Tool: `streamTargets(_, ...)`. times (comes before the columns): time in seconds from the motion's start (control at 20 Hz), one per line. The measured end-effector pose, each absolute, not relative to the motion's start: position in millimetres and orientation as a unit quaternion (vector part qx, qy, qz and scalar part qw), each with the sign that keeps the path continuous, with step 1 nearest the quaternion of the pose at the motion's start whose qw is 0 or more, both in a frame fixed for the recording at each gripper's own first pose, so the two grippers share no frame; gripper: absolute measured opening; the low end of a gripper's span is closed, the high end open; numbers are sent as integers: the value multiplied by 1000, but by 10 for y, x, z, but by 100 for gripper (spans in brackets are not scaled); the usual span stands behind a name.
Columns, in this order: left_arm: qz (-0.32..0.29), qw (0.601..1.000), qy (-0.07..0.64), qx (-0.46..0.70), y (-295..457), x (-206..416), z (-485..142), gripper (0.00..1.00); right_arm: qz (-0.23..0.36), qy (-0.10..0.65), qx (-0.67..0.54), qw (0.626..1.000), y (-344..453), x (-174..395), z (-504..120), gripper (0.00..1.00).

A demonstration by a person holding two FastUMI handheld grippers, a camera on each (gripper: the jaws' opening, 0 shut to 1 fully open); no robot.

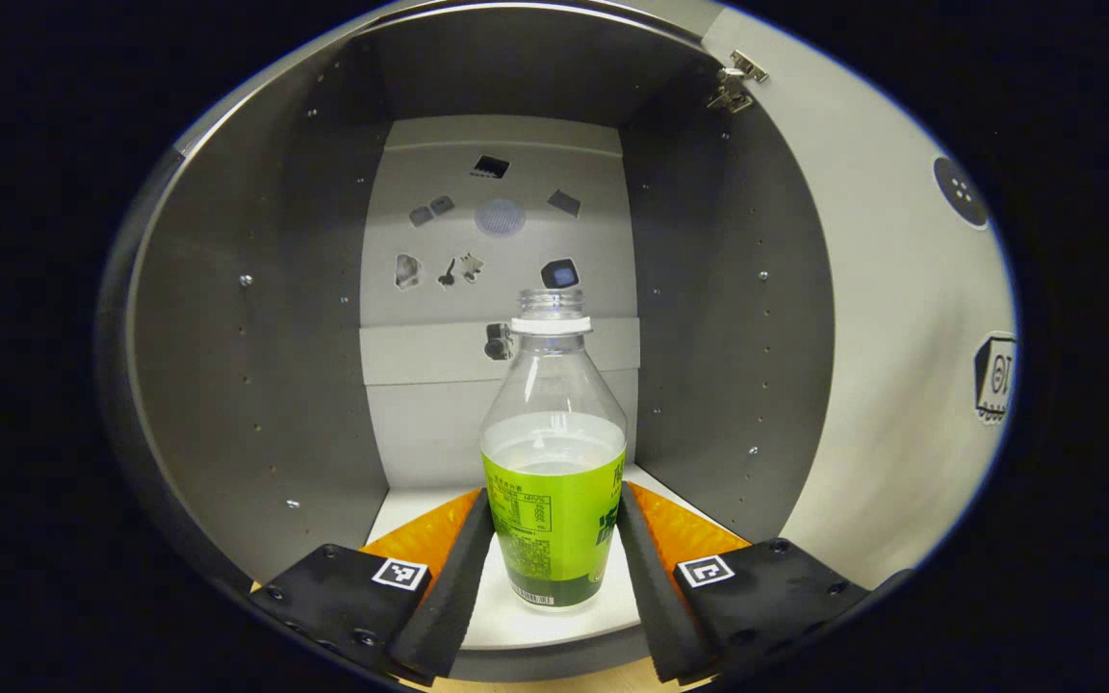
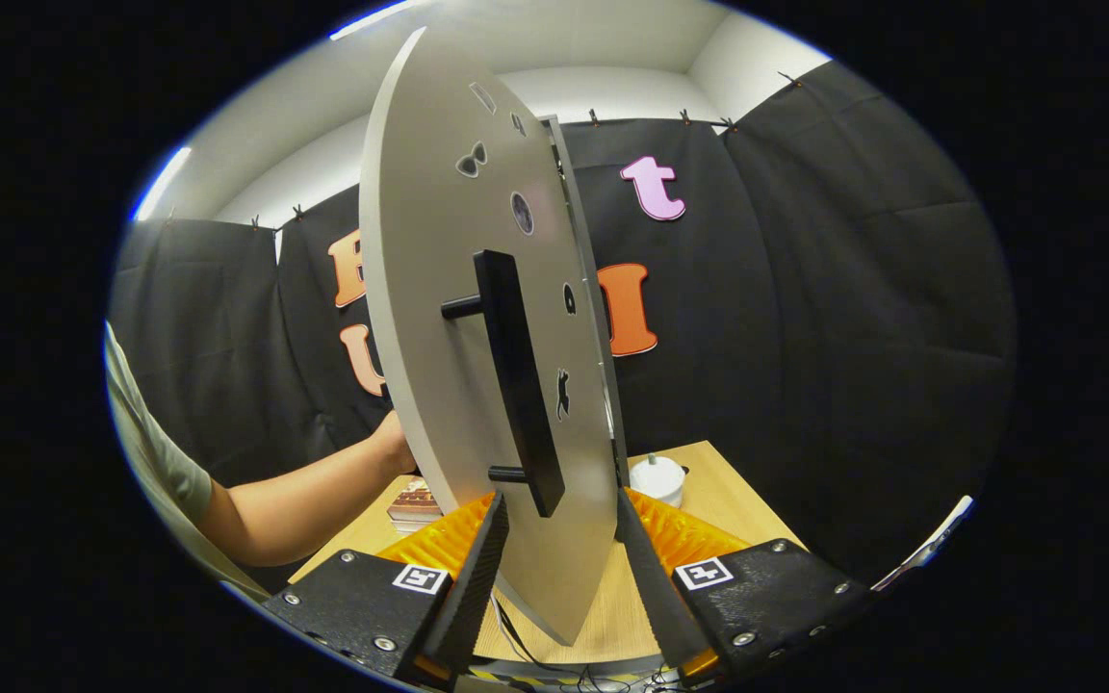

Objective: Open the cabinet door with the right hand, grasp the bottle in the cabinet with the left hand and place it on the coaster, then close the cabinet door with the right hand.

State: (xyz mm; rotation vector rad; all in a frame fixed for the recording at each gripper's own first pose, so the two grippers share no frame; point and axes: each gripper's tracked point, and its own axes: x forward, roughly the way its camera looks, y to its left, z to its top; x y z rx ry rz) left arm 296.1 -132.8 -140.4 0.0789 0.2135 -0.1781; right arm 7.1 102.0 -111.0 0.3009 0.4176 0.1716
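Left gripper view: the clear plastic bottle with a green label (image 1: 554,462) is seen standing upright on the white floor of the open grey cabinet (image 1: 323,385), roughly central between the side walls. It is uncapped and partly filled with clear liquid. The left gripper (image 1: 554,553) is positioned at the cabinet mouth with its jaws spread on either side of the bottle's lower body. The black finger pads (image 1: 453,587) are seen close against the label on both sides; whether they press on it cannot be told. Small dark stickers are noted on the pale back panel behind the bottle. The open pale grey cabinet door (image 1: 901,337) is seen at the right, hung on a metal hinge (image 1: 735,82) at the top.

Right gripper view: the door (image 2: 439,318) is viewed nearly edge-on, with its long black bar handle (image 2: 519,380) facing the camera. The right gripper (image 2: 559,549) is placed with its jaws spread, one finger on each side of the door's lower edge and the handle's lower end between them; no firm contact can be confirmed. A bare forearm (image 2: 314,500) reaches in behind the door from the left. A light wooden worktop (image 2: 718,500) is seen beneath, carrying a small white round object (image 2: 658,478) just beyond the door.
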Motion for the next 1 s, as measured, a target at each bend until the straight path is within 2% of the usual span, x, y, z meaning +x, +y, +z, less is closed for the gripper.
streamTargets(0.1,-85,990,105,37,-1250,2760,-1339,81,97,207,144,963,1005,83,-1139,71)
streamTargets(0.15,-82,990,103,42,-1187,2660,-1308,78,103,206,138,963,997,87,-1167,71)
streamTargets(0.55,-29,996,72,41,-768,1674,-1067,77,148,212,137,956,894,115,-1384,71)
streamTargets(0.75,1,997,59,56,-569,1455,-1061,79,144,207,149,956,835,119,-1389,71)
streamTargets(0.95,4,996,53,66,-381,1216,-1206,77,117,190,135,965,788,147,-1349,71)
streamTargets(1.0,6,996,55,66,-286,1047,-1203,81,108,187,130,968,780,155,-1360,71)
